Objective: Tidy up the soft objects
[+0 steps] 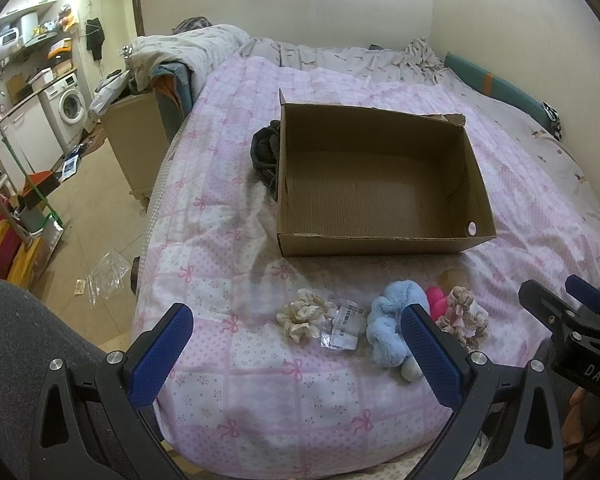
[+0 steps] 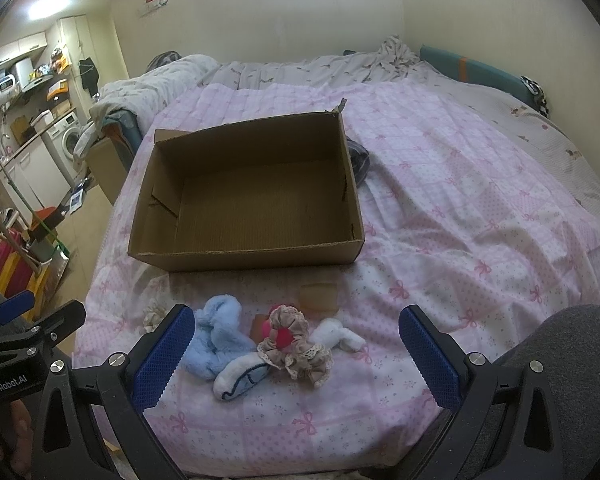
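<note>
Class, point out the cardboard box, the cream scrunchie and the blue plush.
cardboard box [image 1: 384, 238], left wrist view, near wall
cream scrunchie [image 1: 302, 316], left wrist view, ruffled middle
blue plush [image 2: 220, 330], right wrist view, fluffy body

A pink bow-patterned quilt [image 2: 440, 208] is showing under a plain brown cardboard box [image 2: 244, 248]; at its six o'clock, a pale blue plush [image 2: 220, 336] is lying.

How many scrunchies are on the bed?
2: a cream scrunchie at the row's left end, a beige lace-trimmed scrunchie beside the pink toy. More may hide underneath.

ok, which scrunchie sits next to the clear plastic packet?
The cream scrunchie, alone at the left beside the clear packet; the beige lace-trimmed scrunchie sits right of the blue plush.
</note>
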`<state>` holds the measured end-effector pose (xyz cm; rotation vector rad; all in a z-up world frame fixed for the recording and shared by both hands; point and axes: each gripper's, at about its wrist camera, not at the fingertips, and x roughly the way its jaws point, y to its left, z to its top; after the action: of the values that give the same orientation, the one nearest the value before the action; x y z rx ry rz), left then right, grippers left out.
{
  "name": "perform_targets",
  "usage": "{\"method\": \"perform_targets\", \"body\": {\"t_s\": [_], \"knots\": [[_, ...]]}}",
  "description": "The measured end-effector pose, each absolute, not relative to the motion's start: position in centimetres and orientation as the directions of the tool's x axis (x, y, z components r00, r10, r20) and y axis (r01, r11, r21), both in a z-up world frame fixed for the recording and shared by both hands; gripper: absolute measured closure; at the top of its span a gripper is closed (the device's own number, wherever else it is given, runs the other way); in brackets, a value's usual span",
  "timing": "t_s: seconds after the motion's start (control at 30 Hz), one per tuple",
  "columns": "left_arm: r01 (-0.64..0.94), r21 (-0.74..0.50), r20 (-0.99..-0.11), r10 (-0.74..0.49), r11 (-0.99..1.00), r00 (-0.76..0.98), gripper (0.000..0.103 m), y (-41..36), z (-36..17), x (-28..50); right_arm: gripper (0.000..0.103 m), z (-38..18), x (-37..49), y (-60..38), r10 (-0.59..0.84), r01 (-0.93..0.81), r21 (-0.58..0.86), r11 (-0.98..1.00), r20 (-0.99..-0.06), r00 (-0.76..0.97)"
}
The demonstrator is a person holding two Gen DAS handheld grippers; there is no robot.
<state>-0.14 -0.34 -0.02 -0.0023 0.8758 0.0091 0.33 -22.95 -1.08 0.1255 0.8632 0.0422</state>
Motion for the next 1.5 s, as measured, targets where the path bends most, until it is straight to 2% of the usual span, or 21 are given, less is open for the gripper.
{"method": "perform_targets", "body": {"t_s": [1.33, 1.5], "knots": [[-0.006, 0.007, -0.763, 0.009, 1.000, 0.647, 0.000, -0.4, 0.3, -0.2, 0.000, -0.9, 0.3, -23.0, 0.092, 0.013, 0.133, 0.991, -0.749, 0.656], [-0.043, 0.010, -0.810, 0.034, 0.999, 0.585, 0.000, 0.1, 1.2, 0.9, 0.000, 0.5, 0.5, -23.5, 0.142, -0.003, 0.185, 0.983, -0.741, 0.657]]}}
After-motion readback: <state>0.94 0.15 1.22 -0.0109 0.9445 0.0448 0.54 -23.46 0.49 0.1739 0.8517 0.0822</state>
